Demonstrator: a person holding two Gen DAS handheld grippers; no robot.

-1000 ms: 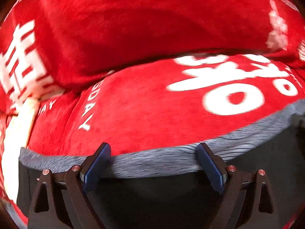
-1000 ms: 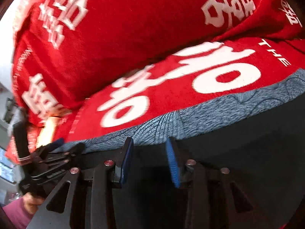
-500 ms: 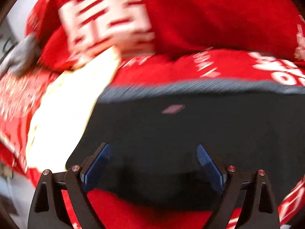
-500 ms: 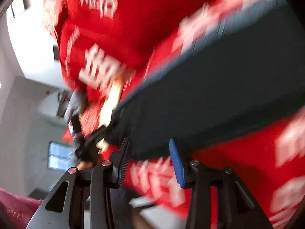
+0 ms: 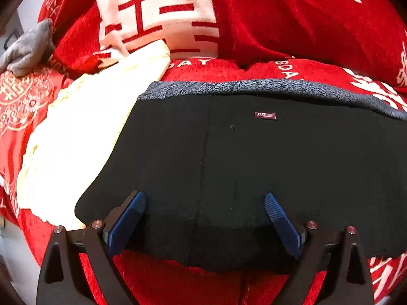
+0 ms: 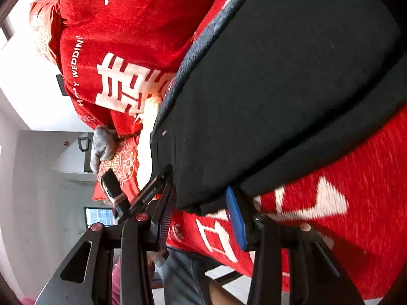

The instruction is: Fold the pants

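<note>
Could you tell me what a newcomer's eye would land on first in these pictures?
First, the black pants spread flat across the middle, their grey waistband at the far edge with a small label just below it. Around them lies the bright red bedding with bold white characters. A pale yellow cloth lies to the pants' left, and both open grippers hover at the near edge.

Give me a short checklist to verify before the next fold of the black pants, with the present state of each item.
1. Left gripper free of cloth: ok, jaws wide open above the black pants.
2. Right gripper free: ok, jaws have just been opening; the pants' edge lies at the gap, pads not pressing.
3. Grey waistband lying flat: ok.
4. Pants clear of the cream cloth: not ok, they overlap it.
5. Layers aligned underneath: cannot tell.
</note>
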